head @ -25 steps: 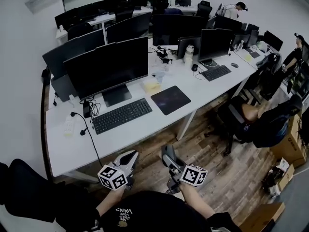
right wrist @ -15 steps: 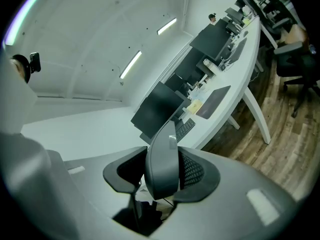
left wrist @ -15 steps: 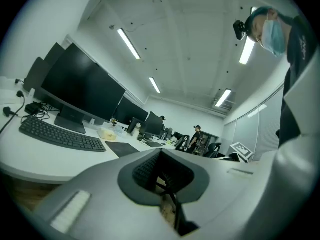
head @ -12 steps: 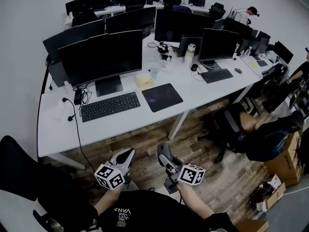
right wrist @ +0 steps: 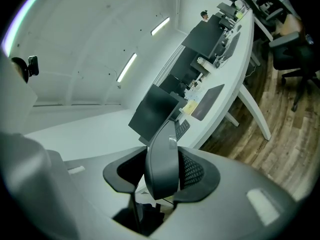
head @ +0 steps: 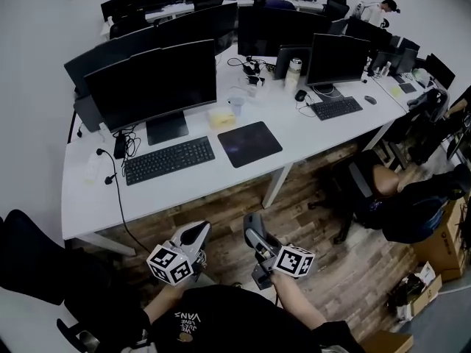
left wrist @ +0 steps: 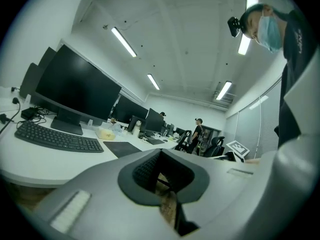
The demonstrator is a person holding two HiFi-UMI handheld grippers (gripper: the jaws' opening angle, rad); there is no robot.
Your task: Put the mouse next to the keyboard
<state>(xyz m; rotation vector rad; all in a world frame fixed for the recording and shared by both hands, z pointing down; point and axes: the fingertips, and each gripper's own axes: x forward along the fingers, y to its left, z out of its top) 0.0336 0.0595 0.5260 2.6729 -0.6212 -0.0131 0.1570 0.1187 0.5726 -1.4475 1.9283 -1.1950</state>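
The right gripper is gripping the mouse between half-open jaws, the pads pressing on its sides. It is hanging over the floor, well short of the desk. The keyboard is lying on that desk in front of a monitor. The left gripper is holding nothing, its jaws drawn almost together.
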